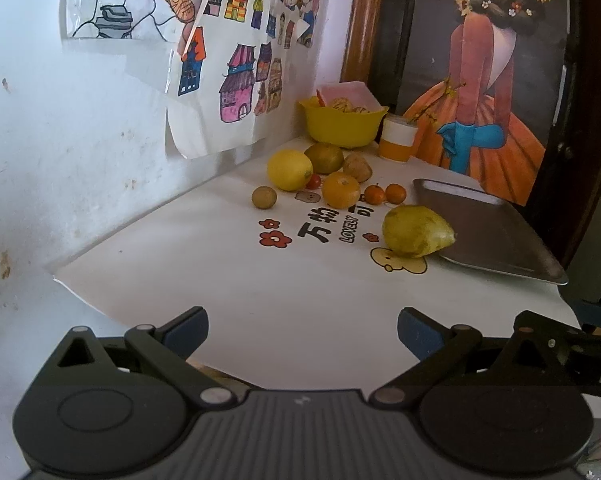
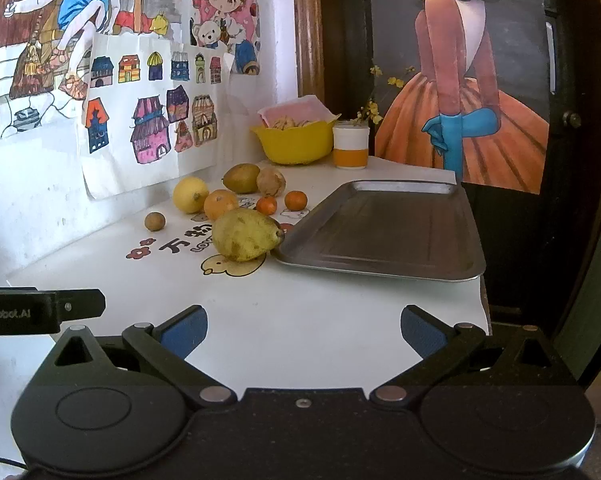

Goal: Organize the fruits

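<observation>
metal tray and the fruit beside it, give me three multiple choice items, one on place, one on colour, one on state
1. Where does the pear lie?
A. on the tray
B. against the tray's left edge
C. in the bowl

2. What colour is the bowl?
A. yellow
B. blue
C. white

3. How is the right tool?
A. shut on a lemon
B. open, holding nothing
C. shut on the tray

Answers: 1 B, the pear sits on the white mat touching the metal tray; 2 A, its wall is plainly yellow; 3 B, its blue-padded fingers stand wide apart over bare mat.
</observation>
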Action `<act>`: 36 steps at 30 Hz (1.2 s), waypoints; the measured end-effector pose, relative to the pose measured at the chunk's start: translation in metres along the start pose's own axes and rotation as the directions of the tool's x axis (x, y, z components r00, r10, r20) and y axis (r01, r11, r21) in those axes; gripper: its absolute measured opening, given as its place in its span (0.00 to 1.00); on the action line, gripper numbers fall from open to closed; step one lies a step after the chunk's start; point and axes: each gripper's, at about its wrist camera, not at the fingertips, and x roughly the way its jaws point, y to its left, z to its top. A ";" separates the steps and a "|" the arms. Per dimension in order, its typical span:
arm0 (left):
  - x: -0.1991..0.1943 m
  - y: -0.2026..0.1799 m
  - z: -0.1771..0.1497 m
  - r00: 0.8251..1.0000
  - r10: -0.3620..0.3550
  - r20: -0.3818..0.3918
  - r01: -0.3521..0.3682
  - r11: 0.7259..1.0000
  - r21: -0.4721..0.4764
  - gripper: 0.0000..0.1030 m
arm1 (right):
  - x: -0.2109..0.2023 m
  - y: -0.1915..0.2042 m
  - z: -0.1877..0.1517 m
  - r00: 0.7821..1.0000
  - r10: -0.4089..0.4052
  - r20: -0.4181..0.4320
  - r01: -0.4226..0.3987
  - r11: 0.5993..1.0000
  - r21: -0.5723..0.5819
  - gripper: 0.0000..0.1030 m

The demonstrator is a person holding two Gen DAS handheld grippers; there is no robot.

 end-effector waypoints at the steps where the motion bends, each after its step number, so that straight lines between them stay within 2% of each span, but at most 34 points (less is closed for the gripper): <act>1: 0.001 0.000 0.002 1.000 0.004 -0.003 -0.004 1.000 0.002 1.00 | 0.001 0.000 0.001 1.000 0.005 -0.002 -0.005 1.000 -0.004 0.99; 11: 0.016 -0.002 0.033 0.999 0.046 0.000 -0.046 0.997 0.055 1.00 | 0.018 0.000 0.035 0.994 0.105 -0.005 -0.105 0.991 -0.087 0.99; 15: 0.030 -0.003 0.054 0.999 0.039 -0.016 -0.038 0.997 0.074 1.00 | 0.034 -0.004 0.058 0.986 0.165 -0.038 -0.168 0.981 -0.095 0.99; 22: 0.066 -0.002 0.094 0.998 -0.031 -0.052 0.034 0.997 0.073 1.00 | 0.073 -0.008 0.078 0.976 0.196 -0.092 -0.209 0.965 -0.159 0.99; 25: 0.082 0.000 0.106 0.999 0.002 -0.046 0.002 0.995 0.103 1.00 | 0.085 -0.003 0.080 0.970 0.219 -0.107 -0.238 0.946 -0.222 0.99; 30: 0.113 0.011 0.113 0.997 0.035 -0.072 -0.027 0.993 0.115 1.00 | 0.104 0.004 0.083 0.952 0.273 -0.140 -0.303 0.913 -0.275 0.99; 36: 0.143 0.022 0.113 0.994 0.034 -0.107 -0.021 0.993 0.117 1.00 | 0.131 0.014 0.086 0.938 0.291 -0.188 -0.338 0.892 -0.302 0.99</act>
